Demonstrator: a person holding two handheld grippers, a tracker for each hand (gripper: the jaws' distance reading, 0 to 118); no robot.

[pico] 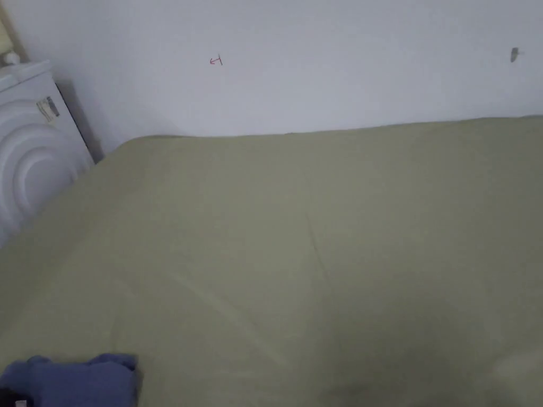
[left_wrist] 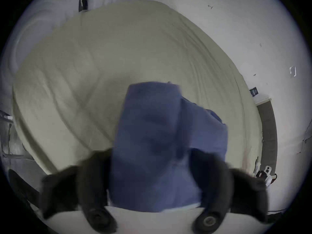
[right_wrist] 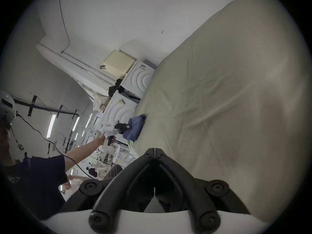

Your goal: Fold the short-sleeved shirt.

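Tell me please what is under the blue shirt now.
Under the blue shirt, which the left hand-held gripper holds bunched, lies the pale green bed sheet. The sheet directly beneath the cloth is covered, so anything there cannot be seen.

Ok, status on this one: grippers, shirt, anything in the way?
Left gripper on the blue shirt, bundled at the bed edge. Right gripper shut, empty. Nothing in the way.

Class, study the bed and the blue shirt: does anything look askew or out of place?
The blue shirt sits bunched between the left gripper's jaws at the bed's near left edge, not spread flat. Nothing looks damaged.
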